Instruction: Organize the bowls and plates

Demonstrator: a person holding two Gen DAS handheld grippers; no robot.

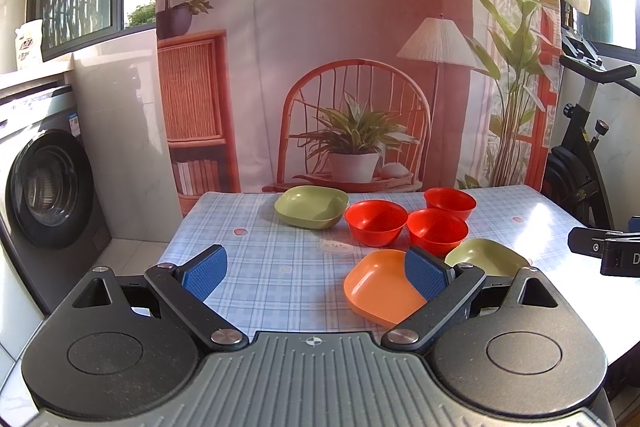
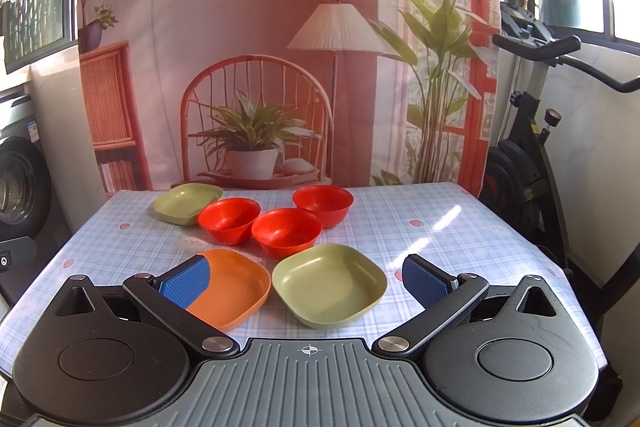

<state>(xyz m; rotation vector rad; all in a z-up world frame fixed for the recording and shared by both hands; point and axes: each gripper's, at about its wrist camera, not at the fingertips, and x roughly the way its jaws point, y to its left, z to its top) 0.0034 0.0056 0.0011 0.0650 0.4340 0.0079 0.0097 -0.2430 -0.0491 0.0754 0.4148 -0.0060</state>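
**Six dishes loose on the table, both grippers spread and empty**

Orange squarish plastic plate [image 2: 230, 285] sits upright, rim up, at near centre-left of the table; roughly square, no clear long axis. Just right of it, close but whether touching cannot be told, an olive-green squarish plastic plate [image 2: 330, 287], also rim up. Behind these, three round red plastic bowls, all mouth up: left red bowl [image 2: 229, 219], middle red bowl [image 2: 287, 231], far right red bowl [image 2: 323, 205]. They cluster tight; left and middle look like they touch. At far left, a second olive-green squarish plate [image 2: 188, 203] sits just beside the left red bowl. All rest on a blue-white checked tablecloth [image 2: 460, 239].

Right gripper [image 2: 308, 281] hovers level over the near edge, pointing far, blue-padded fingers [image 2: 424, 285] spread wide, nothing between them; its left pad overlaps the orange plate in view. Left gripper [image 1: 316, 273] is held level further left, also pointing far, fingers [image 1: 205, 273] wide apart and empty, its right pad in front of the orange plate.

Behind the table hangs a printed room backdrop [image 2: 260, 47]. Washing machine [image 1: 44, 183] at left, exercise bike [image 2: 532, 131] at right.
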